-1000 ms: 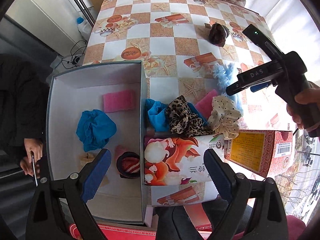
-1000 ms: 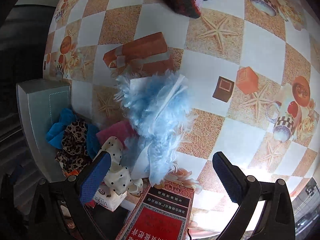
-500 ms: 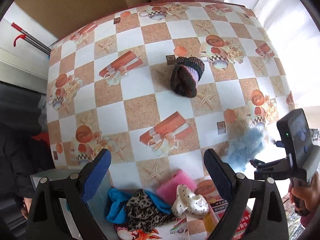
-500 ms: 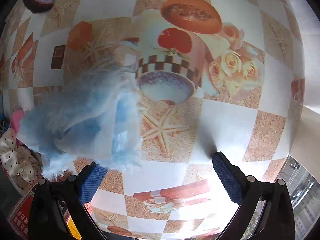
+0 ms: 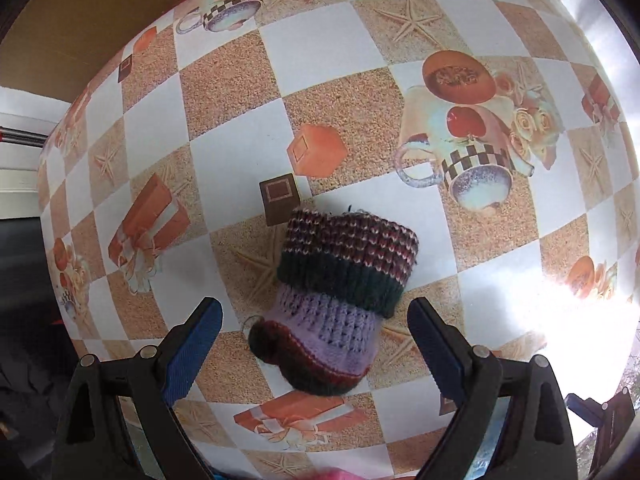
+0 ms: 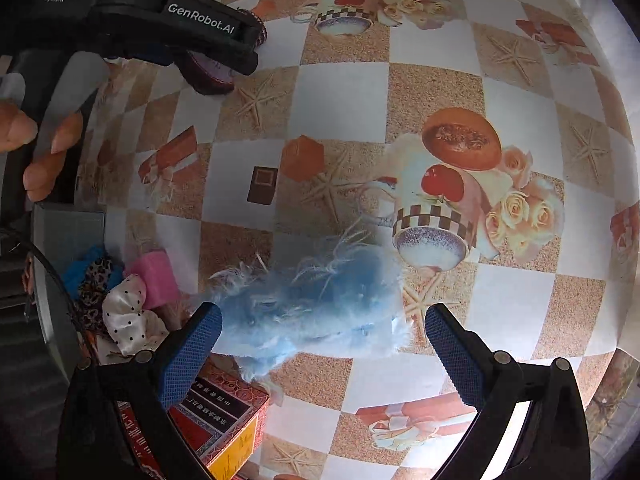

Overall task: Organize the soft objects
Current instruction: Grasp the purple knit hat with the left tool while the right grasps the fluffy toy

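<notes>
A knitted piece [image 5: 340,300] in maroon, dark green and lilac stripes lies on the patterned tablecloth. My left gripper [image 5: 316,344] hovers open with its blue pads on either side of the knit's near end, not touching it. In the right wrist view a fluffy light-blue piece [image 6: 320,304] lies on the cloth, and my right gripper [image 6: 324,350] stands open around its near side. The left gripper's body [image 6: 160,20] and the knit [image 6: 208,76] under it show at the upper left there.
A grey box [image 6: 60,264] at the left edge holds a blue cloth, a leopard scrunchie [image 6: 94,280], a dotted white scrunchie [image 6: 128,316] and a pink piece [image 6: 154,276]. A red and yellow carton [image 6: 224,420] lies near the right gripper. A hand [image 6: 36,140] grips the left tool.
The left gripper has moved from above the box out across the table down to the knitted piece. The right gripper has come down around the fluffy blue piece. Both stayed open.
</notes>
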A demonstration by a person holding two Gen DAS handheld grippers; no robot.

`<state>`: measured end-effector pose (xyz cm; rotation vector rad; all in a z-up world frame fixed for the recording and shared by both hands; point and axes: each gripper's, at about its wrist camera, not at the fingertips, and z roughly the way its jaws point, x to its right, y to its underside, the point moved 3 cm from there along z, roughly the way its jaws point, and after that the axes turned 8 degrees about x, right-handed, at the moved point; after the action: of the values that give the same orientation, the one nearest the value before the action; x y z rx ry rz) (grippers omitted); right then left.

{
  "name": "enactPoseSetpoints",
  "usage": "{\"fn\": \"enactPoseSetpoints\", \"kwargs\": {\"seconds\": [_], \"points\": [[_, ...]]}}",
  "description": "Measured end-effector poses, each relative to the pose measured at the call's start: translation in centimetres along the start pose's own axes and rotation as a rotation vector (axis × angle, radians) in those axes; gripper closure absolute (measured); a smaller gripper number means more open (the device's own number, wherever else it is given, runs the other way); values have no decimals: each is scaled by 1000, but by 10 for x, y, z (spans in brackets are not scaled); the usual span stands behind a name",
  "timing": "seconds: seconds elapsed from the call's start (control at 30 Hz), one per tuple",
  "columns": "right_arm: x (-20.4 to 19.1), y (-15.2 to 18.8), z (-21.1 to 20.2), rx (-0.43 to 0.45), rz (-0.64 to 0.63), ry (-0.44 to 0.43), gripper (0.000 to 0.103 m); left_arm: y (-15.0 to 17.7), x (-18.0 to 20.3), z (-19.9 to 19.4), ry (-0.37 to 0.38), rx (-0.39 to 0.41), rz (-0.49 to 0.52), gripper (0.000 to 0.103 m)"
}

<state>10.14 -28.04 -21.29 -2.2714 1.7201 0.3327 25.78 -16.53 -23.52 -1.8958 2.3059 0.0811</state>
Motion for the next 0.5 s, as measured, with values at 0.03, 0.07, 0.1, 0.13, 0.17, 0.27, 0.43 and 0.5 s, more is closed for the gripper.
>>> {"fn": "enactPoseSetpoints", "kwargs": {"seconds": [0.03,0.07,0.1,0.13,0.17,0.27,0.43,0.5], "points": [[-5,0,10,-22,-39,16,1,0,0,5,-4,-8,1,7],[-14,0,17,-39,-68,34,1,-1,-1,5,10,1,-14,6],[-17,1,25,-50,-90,51,0,-2,-3,6,21,3,-29,6],[-21,5,30,-44,-117,87,0,-3,-4,7,31,-1,-39,6],[-24,5,33,-34,-152,125,0,-3,-5,8,40,-4,-47,6],[-31,9,37,-20,-176,185,0,-3,-8,9,62,-10,-61,6],[-40,-2,40,-56,-130,160,0,3,-15,10,104,-17,-80,17],[-39,-6,35,-24,-82,121,15,9,-14,4,140,-14,-84,38]]}}
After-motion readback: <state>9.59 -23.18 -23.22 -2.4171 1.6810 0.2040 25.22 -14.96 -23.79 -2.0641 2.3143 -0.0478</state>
